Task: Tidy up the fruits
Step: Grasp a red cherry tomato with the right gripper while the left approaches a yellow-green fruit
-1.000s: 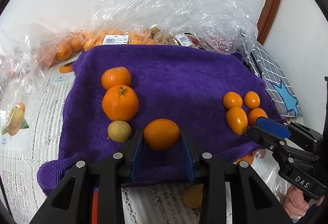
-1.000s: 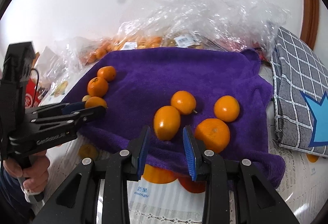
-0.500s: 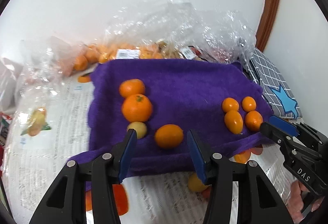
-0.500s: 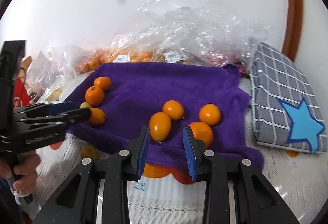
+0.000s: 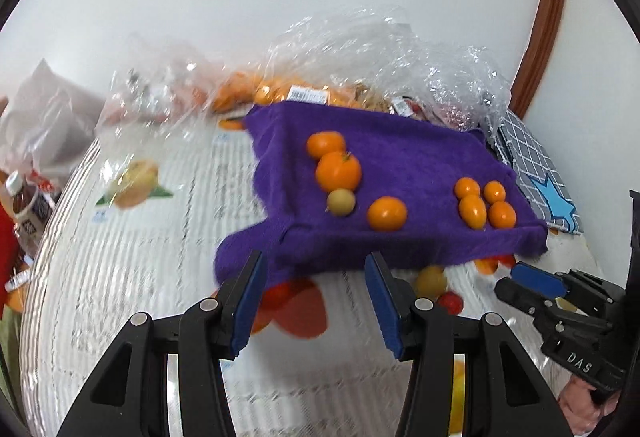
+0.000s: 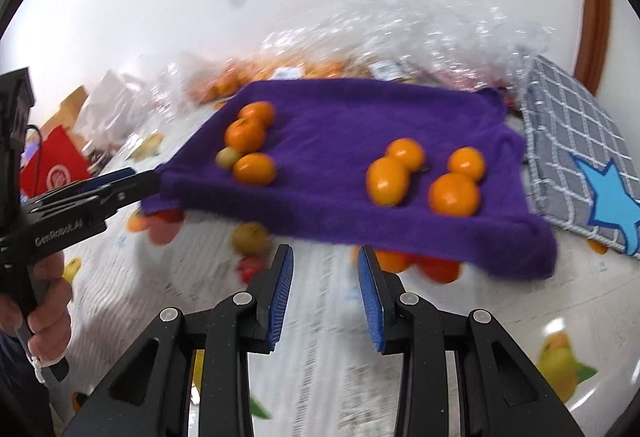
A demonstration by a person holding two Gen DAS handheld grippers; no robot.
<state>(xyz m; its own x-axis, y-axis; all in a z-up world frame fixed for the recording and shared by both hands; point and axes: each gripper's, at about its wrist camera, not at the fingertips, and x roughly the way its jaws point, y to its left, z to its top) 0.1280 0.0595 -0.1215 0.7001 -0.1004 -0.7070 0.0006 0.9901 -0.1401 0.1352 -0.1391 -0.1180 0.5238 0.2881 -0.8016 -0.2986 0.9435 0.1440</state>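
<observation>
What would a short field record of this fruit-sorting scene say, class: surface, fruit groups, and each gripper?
surface: purple towel on a printed tablecloth
left group: three oranges and one yellowish fruit
right group: four small oranges, close together
behind towel: plastic bags of fruit
right of towel: checked cloth with a blue star
left gripper: jaws have just opened, nothing between them
right gripper: jaws apart, empty

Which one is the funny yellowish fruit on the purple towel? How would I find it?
Look at the purple towel, at its left group of fruit. Under the big orange sits the small round yellowish fruit, touching it. It is the only pale yellow-green fruit there; the others on the towel are bright orange.
</observation>
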